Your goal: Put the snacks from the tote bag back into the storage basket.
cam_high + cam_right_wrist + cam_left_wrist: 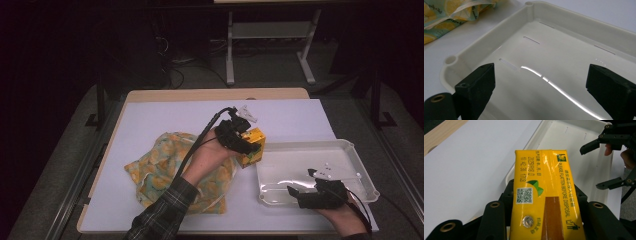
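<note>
A yellow drink carton (541,182) with green print and a QR code sits between the black jaws of my left gripper (544,191), which is shut on it. In the high view this gripper (246,142) holds the carton (256,150) just left of the white tray (350,150), above the table. My right gripper (301,182) rests at the tray's near edge. Its jaws stand wide open over the bare tray floor (549,57), with nothing between them (541,75). The left gripper view also shows the right gripper (599,162), open beyond the tray (564,137).
A crumpled cloth bag (170,167) with a lemon print lies on the white table cover (150,120), under my left forearm; its edge (446,17) shows at the tray's corner. The table's wooden rim (210,94) runs along the back.
</note>
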